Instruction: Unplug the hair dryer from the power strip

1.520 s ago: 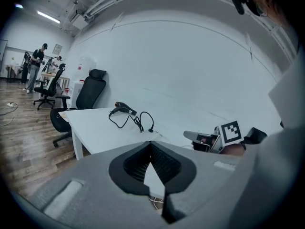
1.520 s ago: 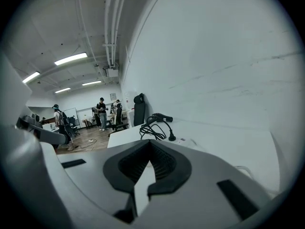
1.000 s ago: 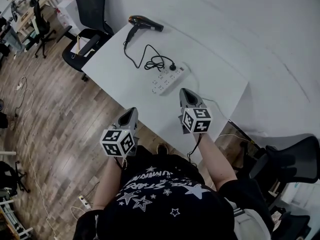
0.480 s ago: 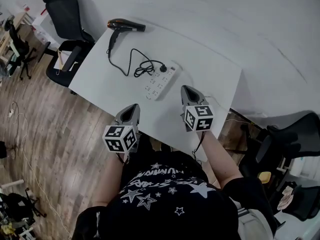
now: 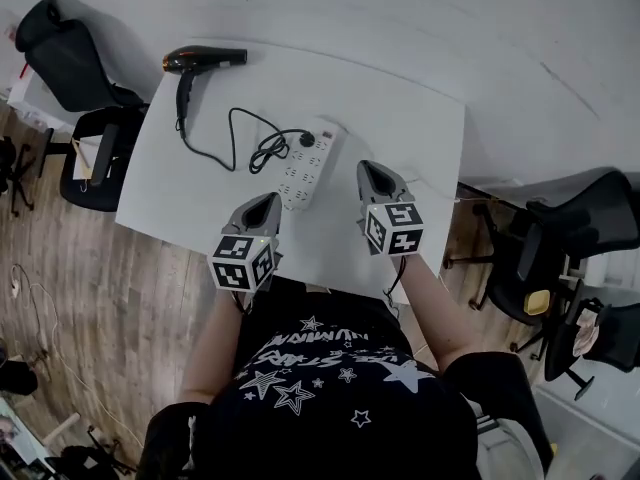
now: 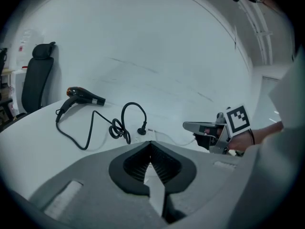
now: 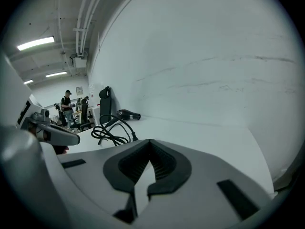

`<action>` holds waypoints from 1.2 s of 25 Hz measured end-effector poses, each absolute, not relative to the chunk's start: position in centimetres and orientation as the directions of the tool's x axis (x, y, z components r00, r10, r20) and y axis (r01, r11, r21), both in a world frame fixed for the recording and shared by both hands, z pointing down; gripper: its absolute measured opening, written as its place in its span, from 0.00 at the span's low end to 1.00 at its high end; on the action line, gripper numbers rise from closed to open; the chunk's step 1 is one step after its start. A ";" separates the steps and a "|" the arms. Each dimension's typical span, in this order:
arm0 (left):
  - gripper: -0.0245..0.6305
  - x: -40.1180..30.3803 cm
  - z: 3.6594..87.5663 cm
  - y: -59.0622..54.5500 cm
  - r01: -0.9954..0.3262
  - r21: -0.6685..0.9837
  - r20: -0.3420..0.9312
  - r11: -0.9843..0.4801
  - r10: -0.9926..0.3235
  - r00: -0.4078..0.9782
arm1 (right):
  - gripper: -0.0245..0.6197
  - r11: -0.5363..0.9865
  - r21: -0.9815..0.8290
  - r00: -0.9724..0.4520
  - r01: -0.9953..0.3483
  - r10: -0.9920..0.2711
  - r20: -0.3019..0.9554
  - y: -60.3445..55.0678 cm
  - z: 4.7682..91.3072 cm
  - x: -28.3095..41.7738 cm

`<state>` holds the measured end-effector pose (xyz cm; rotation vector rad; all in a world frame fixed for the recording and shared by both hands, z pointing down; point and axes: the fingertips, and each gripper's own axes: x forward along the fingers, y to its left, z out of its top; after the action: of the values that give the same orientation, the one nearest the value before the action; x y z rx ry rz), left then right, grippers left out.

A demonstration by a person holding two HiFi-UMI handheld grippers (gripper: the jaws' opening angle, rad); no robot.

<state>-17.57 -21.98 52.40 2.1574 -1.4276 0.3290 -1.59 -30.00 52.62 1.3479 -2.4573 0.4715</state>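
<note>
One plug [image 5: 306, 140] in power strip [image 5: 296, 178]

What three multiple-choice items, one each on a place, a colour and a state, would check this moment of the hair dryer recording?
1. Where does the hair dryer lie on the table?
A. at its far left corner
B. at its near right corner
C. at its centre

2. What colour is the power strip?
A. black
B. white
C. red

3. What is the state of the plug?
A. loose on the table
B. dangling off the table edge
C. seated in the power strip

Answers: 1 A, the head view shows it by that corner; 2 B, its casing is white; 3 C, it stands in the power strip's far end, while the left gripper and right gripper are shut and empty.
</note>
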 end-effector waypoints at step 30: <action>0.05 -14.4 60.5 -27.3 -0.793 0.125 0.683 -0.597 -0.528 0.505 | 0.05 0.654 -0.048 -0.554 -0.755 -0.597 0.581 -32.8 56.6 -9.6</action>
<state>-14.39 -27.32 60.46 2.3265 -1.0885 0.8445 -9.55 -32.81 56.61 1.0487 -2.3441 0.3982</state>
